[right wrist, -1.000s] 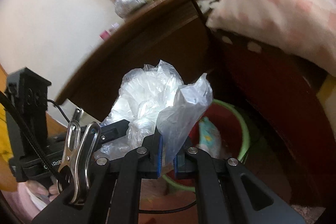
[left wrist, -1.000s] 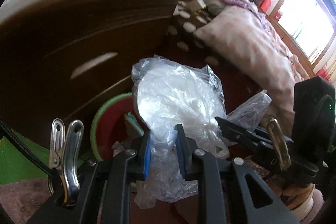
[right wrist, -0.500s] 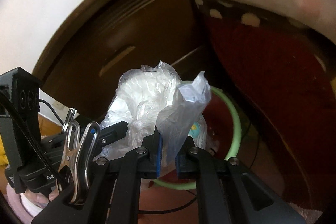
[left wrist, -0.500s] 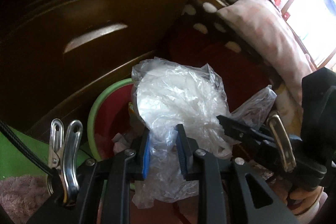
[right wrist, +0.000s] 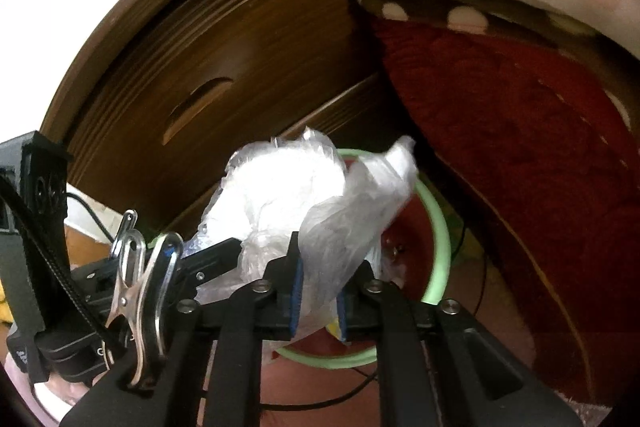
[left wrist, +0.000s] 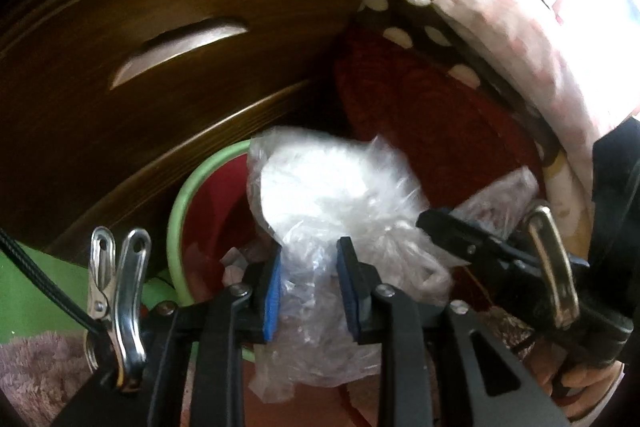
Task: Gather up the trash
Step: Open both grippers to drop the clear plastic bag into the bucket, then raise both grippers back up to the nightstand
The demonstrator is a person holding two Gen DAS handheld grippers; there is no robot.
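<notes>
Plastic bag (left wrist: 332,203), crumpled, lies between the opening jaws of left gripper (left wrist: 308,291) and right gripper (right wrist: 318,291), over the green-rimmed bin (right wrist: 434,223); both grippers tilt steeply downward, pads parting from the film.

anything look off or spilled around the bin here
Nothing is spilled. The crumpled clear plastic bag sits between both grippers above the red bin with the green rim, not yet inside. Both the left gripper and the right gripper have their jaws opening around it, so it looks about to drop in.
</notes>
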